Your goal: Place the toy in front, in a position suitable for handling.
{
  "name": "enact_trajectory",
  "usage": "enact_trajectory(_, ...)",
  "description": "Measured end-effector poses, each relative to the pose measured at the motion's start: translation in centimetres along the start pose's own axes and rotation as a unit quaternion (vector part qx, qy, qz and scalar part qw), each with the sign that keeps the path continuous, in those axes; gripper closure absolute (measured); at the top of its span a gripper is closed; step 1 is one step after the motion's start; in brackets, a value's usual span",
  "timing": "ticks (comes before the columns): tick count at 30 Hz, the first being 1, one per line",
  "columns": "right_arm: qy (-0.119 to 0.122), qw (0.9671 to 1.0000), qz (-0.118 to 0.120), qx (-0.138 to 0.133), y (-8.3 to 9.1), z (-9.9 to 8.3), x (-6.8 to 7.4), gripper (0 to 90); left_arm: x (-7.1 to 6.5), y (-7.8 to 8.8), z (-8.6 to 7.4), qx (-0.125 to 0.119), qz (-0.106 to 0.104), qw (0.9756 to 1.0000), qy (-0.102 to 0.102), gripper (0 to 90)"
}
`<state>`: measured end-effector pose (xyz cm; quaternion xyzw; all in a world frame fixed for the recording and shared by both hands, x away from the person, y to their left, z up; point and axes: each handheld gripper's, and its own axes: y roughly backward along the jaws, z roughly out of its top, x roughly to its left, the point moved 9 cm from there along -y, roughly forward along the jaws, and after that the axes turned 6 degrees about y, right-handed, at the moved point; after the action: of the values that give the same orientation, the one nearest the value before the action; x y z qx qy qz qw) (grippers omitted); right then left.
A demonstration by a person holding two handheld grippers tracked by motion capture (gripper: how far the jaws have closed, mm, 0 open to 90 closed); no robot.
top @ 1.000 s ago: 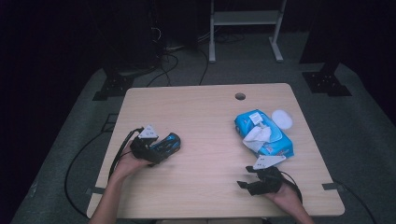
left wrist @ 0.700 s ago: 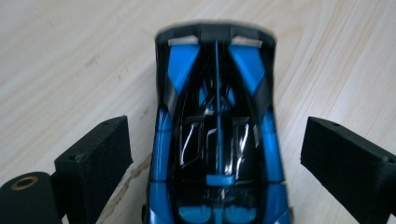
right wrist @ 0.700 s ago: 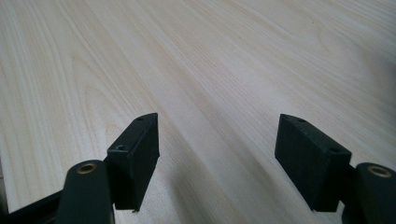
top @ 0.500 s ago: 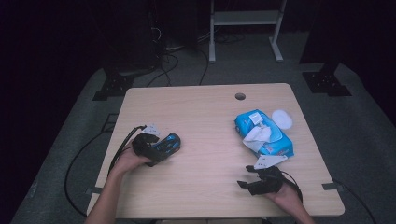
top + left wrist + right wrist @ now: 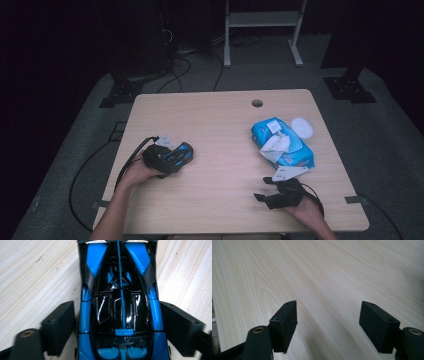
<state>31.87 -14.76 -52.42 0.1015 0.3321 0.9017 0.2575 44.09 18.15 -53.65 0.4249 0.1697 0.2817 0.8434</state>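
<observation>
Left gripper (image 5: 175,159) at 9 o'clock on the table (image 5: 220,125), lying low over a blue-and-black toy car (image 5: 120,305). In the left gripper view the car sits between the jaws; its nose is cut off by the top edge and its tail by the bottom edge. The jaws have just been closing in. The right pad appears to meet the car's flank, and the left pad sits just beside the other flank. Whether either pad presses is hard to make out. In the high view the gripper body and hand hide most of the car (image 5: 181,152).

Right gripper (image 5: 265,192) at 5 o'clock, near the front edge, jaws wide apart over bare wood, nothing between them. The hand is partly cut off by the bottom edge.

Blue wipes pack (image 5: 285,147) at 3 o'clock, flap up, a white wipe (image 5: 276,146) sticking out of the slot. Wipes deeper inside are hidden. A white round lid (image 5: 302,127) lies just beside the pack at its 1 o'clock. Print on the pack is too small to read.
</observation>
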Motion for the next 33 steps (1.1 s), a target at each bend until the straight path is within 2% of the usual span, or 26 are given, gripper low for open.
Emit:
enact_trajectory(2, -0.001, 1.0, 0.0, 0.001, 0.0, 0.0, 0.0, 29.7, -0.3, 0.1, 0.1, -0.001, -0.004, 1.0, -0.008, 25.4)
enact_trajectory(7, -0.002, 1.0, 0.0, 0.002, -0.1, 0.0, 0.0, 29.7, -0.3, 0.1, 0.1, 0.0, -0.003, 1.0, -0.006, 25.7)
enact_trajectory(14, -0.001, 1.0, -0.001, -0.002, -0.1, 0.1, 0.0, 29.7, -0.3, 0.4, 0.0, 0.006, 0.008, 0.9997, -0.023, 25.9)
enact_trajectory(22, -0.002, 1.0, 0.001, 0.001, -0.1, 0.0, 0.0, 29.6, -0.3, 0.5, -0.1, 0.006, 0.007, 0.9996, -0.026, 25.9)
enact_trajectory(27, -0.002, 1.0, 0.001, 0.001, -0.1, 0.0, 0.0, 29.7, -0.3, 1.5, 0.6, -0.024, 0.0, 0.9995, -0.021, 27.5)
enact_trajectory(33, 0.0, 1.0, 0.001, 0.0, -0.2, 0.1, 0.0, 29.7, -0.2, 1.6, -0.2, -0.008, 0.004, 0.9996, -0.027, 27.6)
